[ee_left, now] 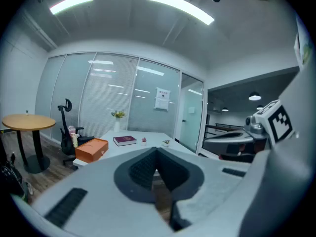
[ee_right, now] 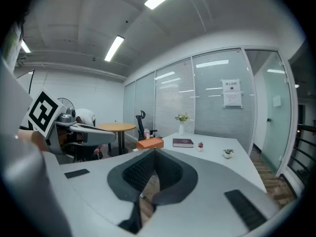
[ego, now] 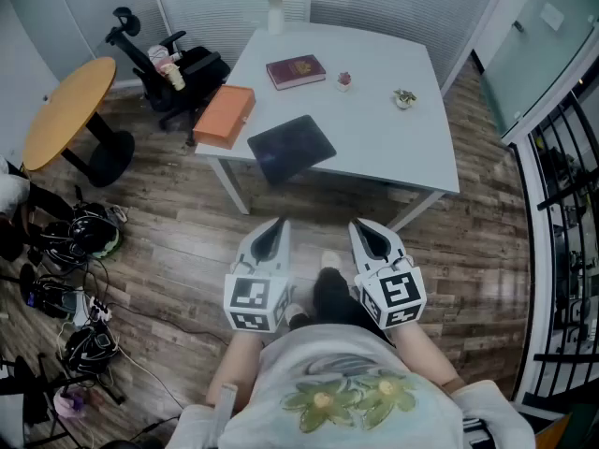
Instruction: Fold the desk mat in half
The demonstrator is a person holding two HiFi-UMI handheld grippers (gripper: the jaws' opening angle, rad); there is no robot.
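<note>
The white table [ego: 393, 148] stands ahead of you, well apart from both claws. The dark desk mat [ego: 291, 147] lies flat and unfolded at its near left part, one corner past the edge, with the orange box [ego: 225, 115] just to its left. Your left gripper [ego: 278, 223] and right gripper [ego: 359, 225] are held side by side before your body, jaws fully together, gripping and touching nothing.
</note>
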